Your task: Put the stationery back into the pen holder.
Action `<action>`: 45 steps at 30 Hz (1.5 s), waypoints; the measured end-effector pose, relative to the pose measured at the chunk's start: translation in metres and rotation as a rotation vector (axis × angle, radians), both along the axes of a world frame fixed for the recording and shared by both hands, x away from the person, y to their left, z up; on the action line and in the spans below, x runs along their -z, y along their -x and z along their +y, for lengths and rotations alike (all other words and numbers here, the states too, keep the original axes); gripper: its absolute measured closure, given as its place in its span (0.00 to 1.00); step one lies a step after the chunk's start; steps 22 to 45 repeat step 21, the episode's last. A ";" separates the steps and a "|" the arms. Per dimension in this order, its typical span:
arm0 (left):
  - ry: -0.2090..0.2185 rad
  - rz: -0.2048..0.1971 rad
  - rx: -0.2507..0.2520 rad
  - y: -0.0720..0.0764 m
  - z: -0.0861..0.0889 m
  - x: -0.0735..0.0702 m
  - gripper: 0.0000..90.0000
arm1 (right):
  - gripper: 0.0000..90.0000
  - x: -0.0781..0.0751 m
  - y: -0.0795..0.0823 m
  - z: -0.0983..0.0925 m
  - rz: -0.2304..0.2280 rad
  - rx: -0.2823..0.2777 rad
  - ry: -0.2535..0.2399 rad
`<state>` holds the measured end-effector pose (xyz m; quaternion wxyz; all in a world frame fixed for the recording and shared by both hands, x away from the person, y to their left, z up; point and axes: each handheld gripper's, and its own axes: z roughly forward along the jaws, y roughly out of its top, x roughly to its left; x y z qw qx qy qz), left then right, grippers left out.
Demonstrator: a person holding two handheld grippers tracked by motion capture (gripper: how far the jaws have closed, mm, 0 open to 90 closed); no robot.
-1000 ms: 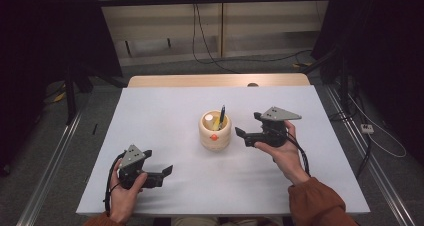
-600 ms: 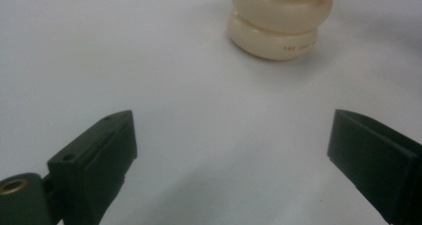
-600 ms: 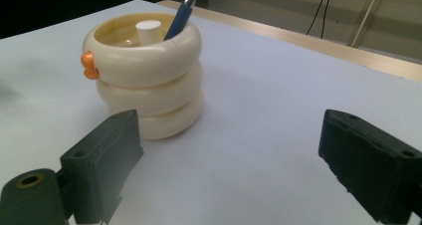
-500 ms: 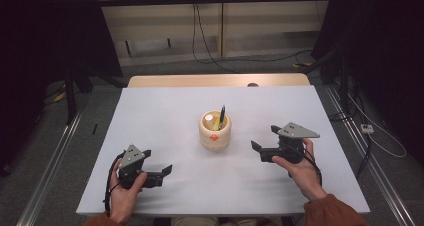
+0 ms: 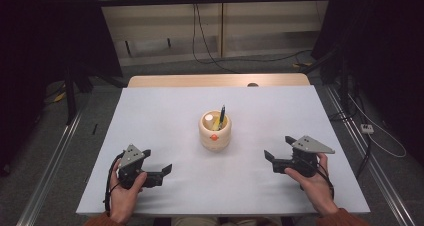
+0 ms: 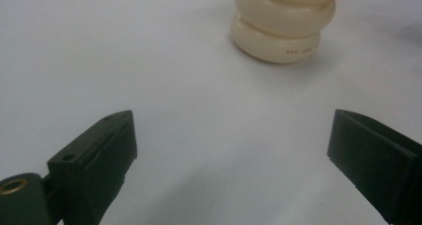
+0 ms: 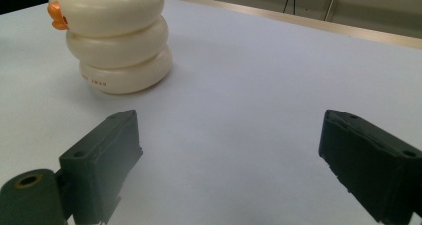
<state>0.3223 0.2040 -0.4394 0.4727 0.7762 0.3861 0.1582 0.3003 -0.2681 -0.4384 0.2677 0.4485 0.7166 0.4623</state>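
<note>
- A cream, ringed holder (image 5: 215, 131) shaped like a stack of fat rings stands upright near the middle of the white table (image 5: 165, 111); from the table's centre it sits a touch toward 12 o'clock.
- A dark pen (image 5: 221, 115) stands in the holder, leaning slightly, with its top toward 12 o'clock; a pale round thing and something yellow also sit inside, too small to name.
- A small orange knob (image 5: 214, 138) sticks out of the holder's wall on the side facing 6 o'clock — it also shows in the right gripper view, at the top ring's edge.
- The left gripper (image 5: 159, 172) lies low at about 7 o'clock from the holder, held in the person's left hand (image 5: 122, 198); its jaws stand wide apart with nothing between them, pointing roughly toward 3 o'clock.
- In the left gripper view the holder stands ahead of the jaws, at about 1 o'clock, well apart from them, with bare table between.
- The right gripper (image 5: 280, 153) rests at about 4 o'clock from the holder, in the right hand (image 5: 312, 183) — jaws spread, gripping nothing, pointing toward 9 o'clock.
- In the right gripper view the holder stands at about 11 o'clock beyond the jaws, not touching either.
- Faint red lettering runs round the holder's bottom ring; too small to read.
</note>
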 end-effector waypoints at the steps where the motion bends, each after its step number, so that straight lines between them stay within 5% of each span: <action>1: -0.002 -0.001 -0.001 0.000 0.000 0.000 0.06 | 0.10 0.000 0.001 -0.001 0.001 0.000 0.002; 12: 0.000 -0.008 -0.006 0.001 0.004 -0.003 0.06 | 0.09 0.011 0.015 -0.012 -0.001 0.046 -0.016; 21: 0.035 0.000 -0.027 0.000 0.009 -0.004 0.06 | 0.09 0.012 0.014 -0.013 -0.001 0.053 -0.020; 45: 0.035 0.000 -0.027 0.000 0.009 -0.004 0.06 | 0.09 0.012 0.014 -0.013 -0.001 0.053 -0.020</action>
